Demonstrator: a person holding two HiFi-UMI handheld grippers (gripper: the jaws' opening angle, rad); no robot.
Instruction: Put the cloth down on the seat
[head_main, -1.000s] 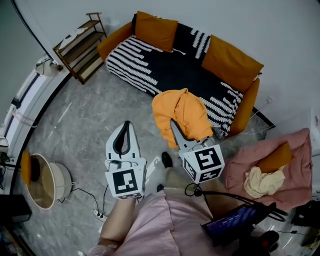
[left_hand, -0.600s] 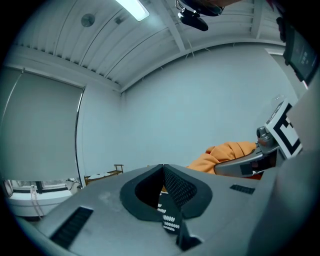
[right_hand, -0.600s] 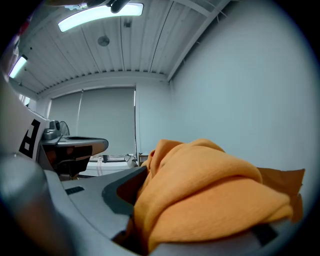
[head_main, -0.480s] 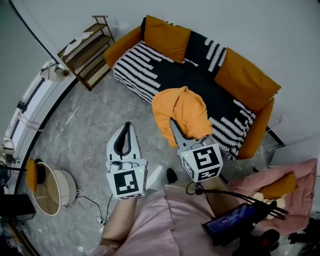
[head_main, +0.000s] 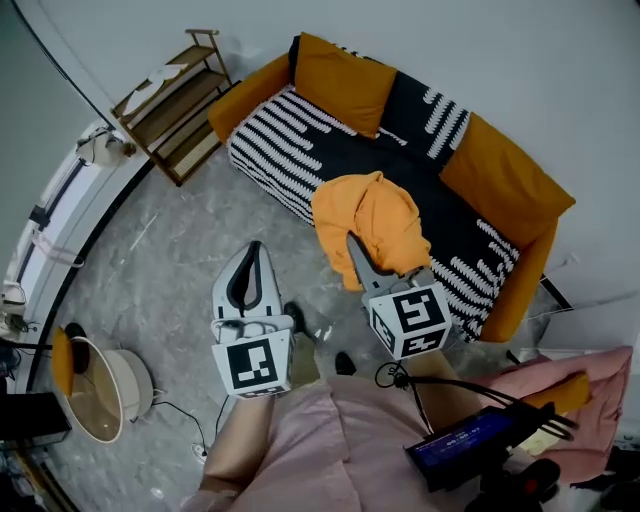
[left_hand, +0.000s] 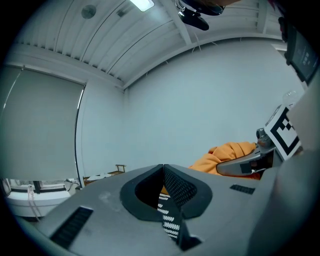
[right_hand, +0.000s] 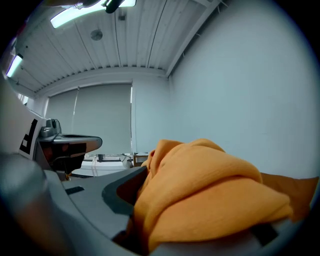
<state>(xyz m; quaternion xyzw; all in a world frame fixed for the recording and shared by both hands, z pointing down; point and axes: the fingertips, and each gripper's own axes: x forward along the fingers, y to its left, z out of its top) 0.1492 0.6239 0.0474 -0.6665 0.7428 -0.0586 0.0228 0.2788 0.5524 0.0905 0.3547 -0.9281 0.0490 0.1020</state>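
Note:
An orange cloth (head_main: 370, 225) hangs bunched in my right gripper (head_main: 352, 243), which is shut on it, held in the air over the front edge of the sofa seat (head_main: 350, 155). In the right gripper view the cloth (right_hand: 200, 190) fills the space between the jaws and drapes over them. The sofa has a black seat cover with white stripes and orange cushions. My left gripper (head_main: 250, 262) is shut and holds nothing, over the grey floor to the left of the cloth. Its jaws meet tip to tip in the left gripper view (left_hand: 163, 167).
A wooden shelf rack (head_main: 170, 100) stands left of the sofa. A round beige basket (head_main: 100, 390) sits on the floor at lower left. A pink seat (head_main: 590, 400) shows at lower right. A black device with cables (head_main: 470, 445) hangs at the person's waist.
The view has shifted toward the sofa, which now lies closer under the cloth. The pink seat has slid mostly out of view at right. Both grippers keep their hold and spacing.

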